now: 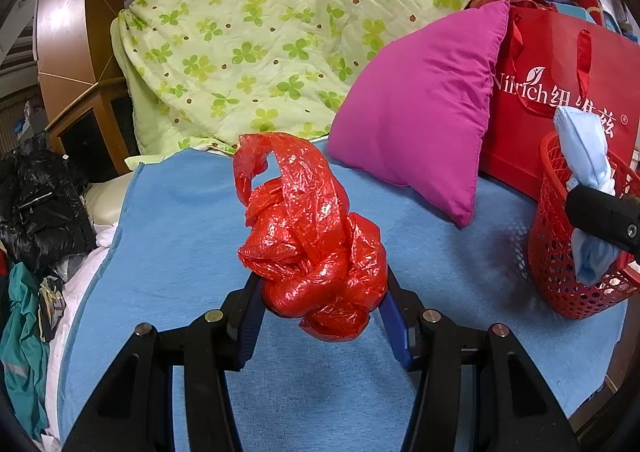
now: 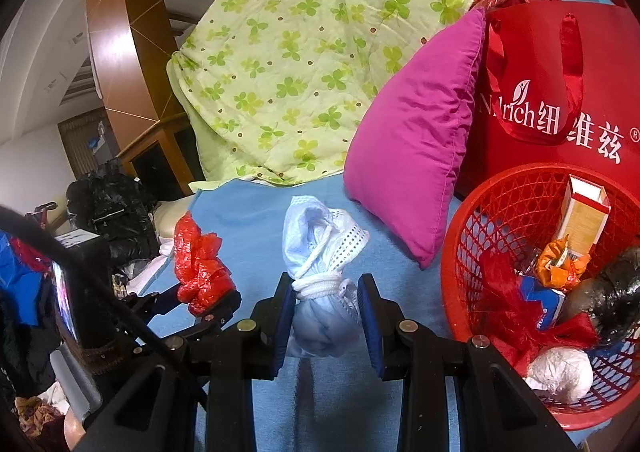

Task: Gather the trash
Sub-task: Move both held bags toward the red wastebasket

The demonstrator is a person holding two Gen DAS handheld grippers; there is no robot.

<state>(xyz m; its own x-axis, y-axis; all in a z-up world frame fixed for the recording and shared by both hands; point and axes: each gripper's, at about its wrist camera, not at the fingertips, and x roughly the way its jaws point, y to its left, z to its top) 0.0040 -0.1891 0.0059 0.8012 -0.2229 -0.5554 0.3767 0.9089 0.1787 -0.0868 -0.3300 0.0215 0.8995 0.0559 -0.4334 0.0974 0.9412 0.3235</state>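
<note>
left wrist view: my left gripper (image 1: 320, 292) clamps red plastic bag (image 1: 312, 252), long axis pointing forward | my right gripper (image 2: 326, 308) clamps blue mesh bundle (image 2: 320, 272), upright beside red basket (image 2: 520, 187)

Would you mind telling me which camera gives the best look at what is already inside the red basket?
The right wrist view: it looks down into the red basket, showing a carton, an orange wrapper and a white wad. The left wrist view shows only its mesh side, partly behind the right gripper and its pale blue bundle.
</note>
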